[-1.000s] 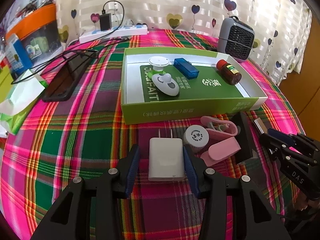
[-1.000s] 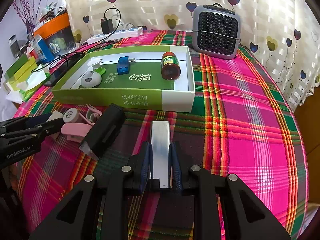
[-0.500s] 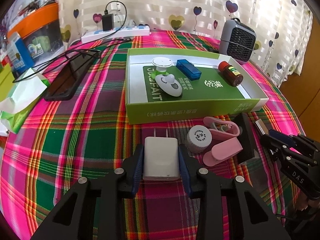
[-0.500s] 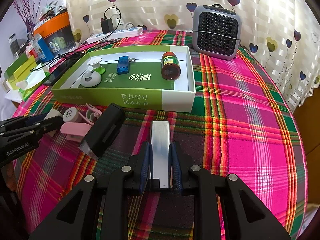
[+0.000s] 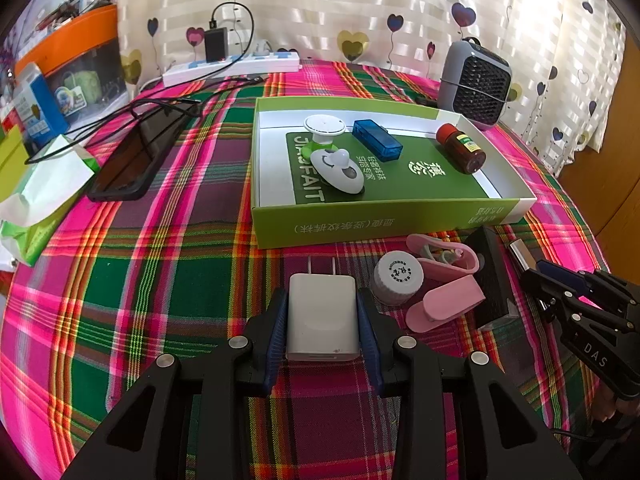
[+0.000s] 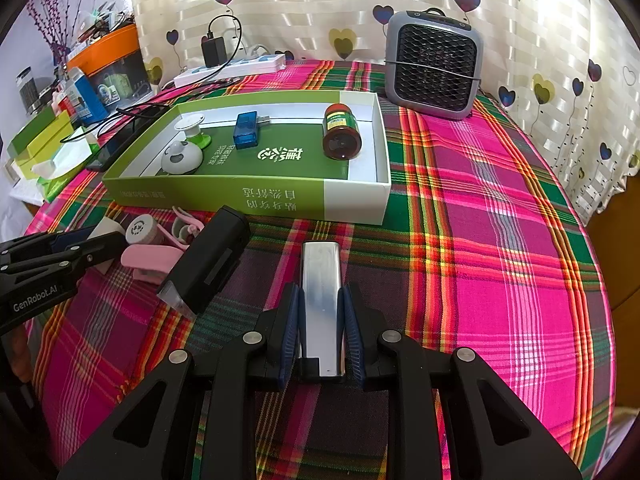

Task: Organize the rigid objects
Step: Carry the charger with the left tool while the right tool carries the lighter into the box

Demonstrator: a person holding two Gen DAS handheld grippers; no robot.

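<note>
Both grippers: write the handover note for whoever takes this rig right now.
Left gripper: shut on the white charger, on the cloth.
Right gripper: shut on the silver bar, also on the cloth.
Done: brown bottle, blue stick, white gadget and round stand lie in the green box.
Left: both held items, plus white cap, pink clips and black block in front of the box.

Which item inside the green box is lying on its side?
The brown bottle with the red cap, at the right end of the green box. It lies tipped over; the blue USB stick lies flat.
</note>
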